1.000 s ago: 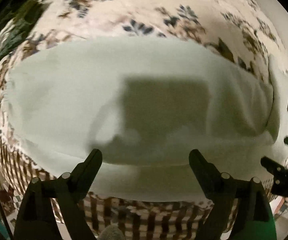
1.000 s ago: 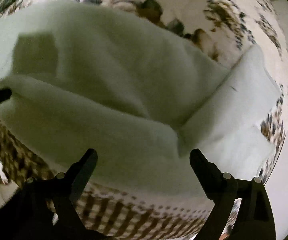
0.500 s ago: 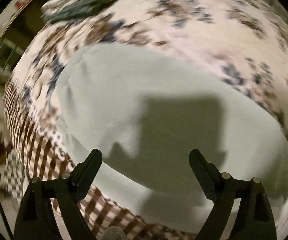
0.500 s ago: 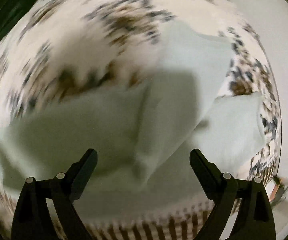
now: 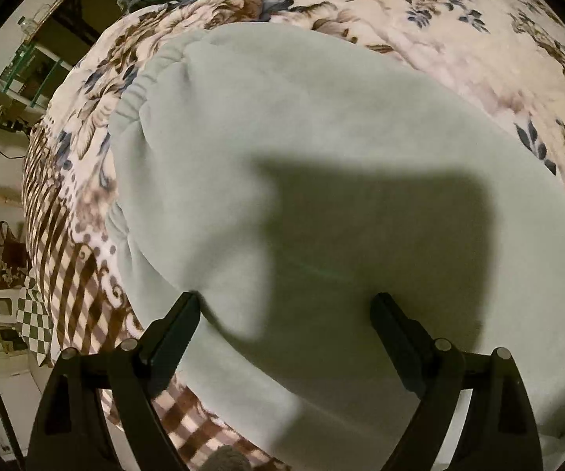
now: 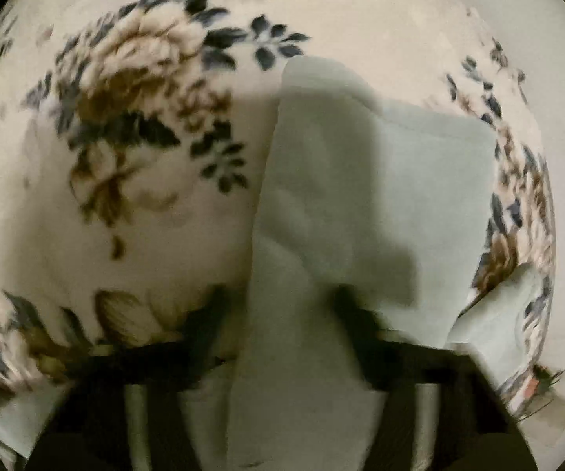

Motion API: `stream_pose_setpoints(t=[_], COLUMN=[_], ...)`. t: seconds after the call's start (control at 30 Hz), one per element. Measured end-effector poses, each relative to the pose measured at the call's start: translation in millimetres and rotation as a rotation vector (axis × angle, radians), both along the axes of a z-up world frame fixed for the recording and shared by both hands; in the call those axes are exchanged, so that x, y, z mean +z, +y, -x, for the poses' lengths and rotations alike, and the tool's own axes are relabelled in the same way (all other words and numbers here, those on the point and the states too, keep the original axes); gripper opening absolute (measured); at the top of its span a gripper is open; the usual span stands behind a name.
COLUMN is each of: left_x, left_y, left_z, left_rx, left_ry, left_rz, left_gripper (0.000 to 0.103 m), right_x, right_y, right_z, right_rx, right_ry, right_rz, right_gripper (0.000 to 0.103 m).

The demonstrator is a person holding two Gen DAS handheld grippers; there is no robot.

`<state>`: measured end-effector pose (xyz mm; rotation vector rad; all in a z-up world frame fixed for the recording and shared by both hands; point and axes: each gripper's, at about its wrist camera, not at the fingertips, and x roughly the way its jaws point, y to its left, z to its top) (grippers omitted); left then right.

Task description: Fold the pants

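Both grippers have swung out to opposite ends of the pale green pants (image 5: 321, 149) lying on the floral blanket (image 5: 459, 27). Left gripper (image 5: 284, 310) hangs spread wide near the waistband; right gripper (image 6: 278, 306), blurred, has just been closing around a leg fold.

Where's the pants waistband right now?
Left wrist view, upper left: the waistband lies on the floral blanket, up and left of the open left gripper.
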<state>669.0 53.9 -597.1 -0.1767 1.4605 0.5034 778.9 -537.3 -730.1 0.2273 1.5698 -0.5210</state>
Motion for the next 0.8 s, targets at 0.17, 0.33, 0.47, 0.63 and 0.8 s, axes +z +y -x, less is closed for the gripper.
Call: stream_pose_setpoints(t=[0.17,0.33,0.47,0.63,0.8], left_x=[2.2,-0.5,-2.1,12.6,44.5], left_y=[1.1,-3.6,-9.3,-5.8,24.2], left_z=[4.7,12.1,15.4,26.1,52.2], left_rx=[0.004,0.016,0.023,0.05,0.169], left_ry=[-0.002,-0.011,-0.017,-0.058,-0.129], left_rz=[0.016,0.036,0.034,0.074,0.199], left_gripper=[0.089,0.089,0.089,0.089,0.089], right_x=[52.6,90.3,43.1,4.5,19.1], right_y=[-28.1,-83.3,-103.8,-100.2,-40.1], right_z=[53.8,179.1,244.7,288.1,282.2], right_rx=[-0.121,-0.394,-0.589,-0.781,-0.665], right_ry=[-0.189,-0.28,-0.208,-0.192,-0.304], right_rz=[-0.02,-0.007,-0.118,-0.31,-0.445], right_gripper=[0.009,0.009,0.009,0.039,0.055])
